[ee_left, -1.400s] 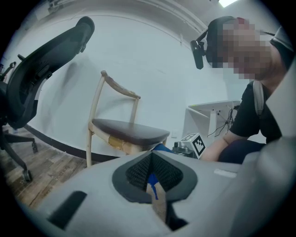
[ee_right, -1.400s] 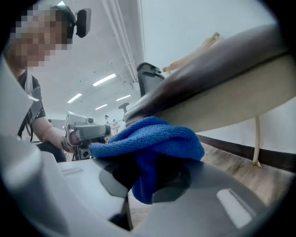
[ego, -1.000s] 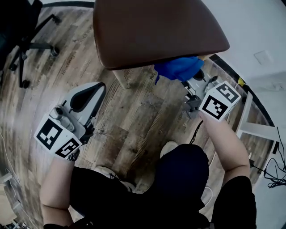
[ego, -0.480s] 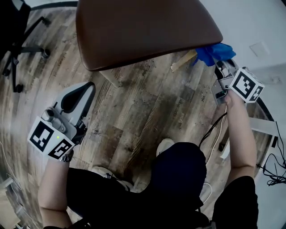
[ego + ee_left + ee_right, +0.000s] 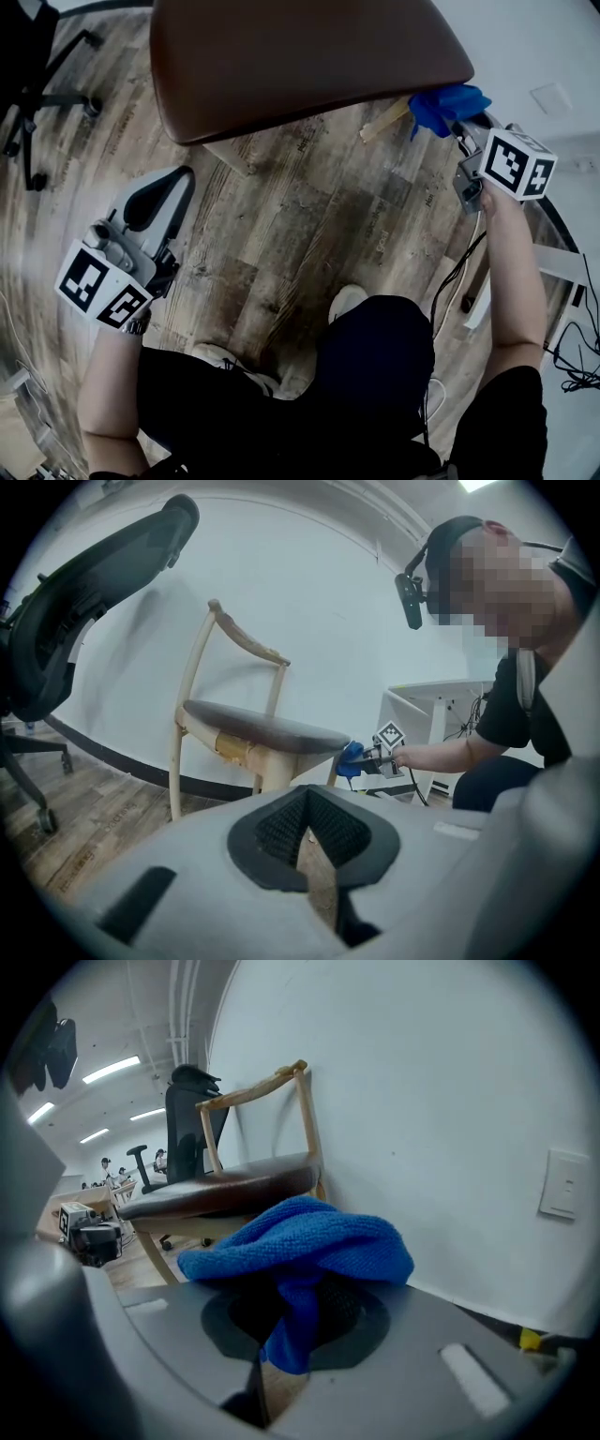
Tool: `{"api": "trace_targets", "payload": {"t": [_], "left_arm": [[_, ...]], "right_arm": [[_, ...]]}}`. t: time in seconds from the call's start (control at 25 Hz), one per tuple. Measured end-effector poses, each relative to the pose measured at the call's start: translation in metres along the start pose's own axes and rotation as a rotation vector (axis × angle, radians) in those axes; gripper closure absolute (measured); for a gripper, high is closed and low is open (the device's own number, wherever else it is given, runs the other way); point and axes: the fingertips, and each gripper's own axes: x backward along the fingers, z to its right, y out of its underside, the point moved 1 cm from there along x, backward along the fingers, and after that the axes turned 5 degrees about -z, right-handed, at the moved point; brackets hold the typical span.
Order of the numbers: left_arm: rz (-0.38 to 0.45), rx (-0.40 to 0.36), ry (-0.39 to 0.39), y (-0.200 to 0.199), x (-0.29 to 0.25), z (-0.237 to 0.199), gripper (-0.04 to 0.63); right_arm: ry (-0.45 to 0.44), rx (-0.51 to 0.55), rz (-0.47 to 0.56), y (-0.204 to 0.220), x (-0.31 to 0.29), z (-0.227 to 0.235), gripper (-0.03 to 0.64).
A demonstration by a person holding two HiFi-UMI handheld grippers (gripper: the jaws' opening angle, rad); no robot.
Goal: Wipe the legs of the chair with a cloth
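Blue cloth (image 5: 448, 105) sits bunched by the top of the chair leg (image 5: 384, 120), clamped in the right claw (image 5: 462, 131). Its loose folds could snag there and pull free. The left claw (image 5: 314, 846) hangs closed and empty, well apart.

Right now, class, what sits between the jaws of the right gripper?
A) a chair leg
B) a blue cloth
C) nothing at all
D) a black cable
B: in the right gripper view, the blue cloth is pinched in the right gripper and bunches up above its jaws, in front of the chair's brown seat.
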Motion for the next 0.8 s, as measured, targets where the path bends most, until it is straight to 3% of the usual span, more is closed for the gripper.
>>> {"api": "trace_targets", "payload": {"t": [0.56,0.8], "left_arm": [[-0.024,0.034,-0.054,0.013,0.007,-0.019,0.595],[-0.031,0.044,-0.062,0.015,0.009,-0.022,0.595]], "right_arm": [[-0.017,-0.119,-0.121,0.090,-0.068,0.023,0.551],[-0.011,-0.106,-0.158,0.138,-0.102,0.035,0.549]]}}
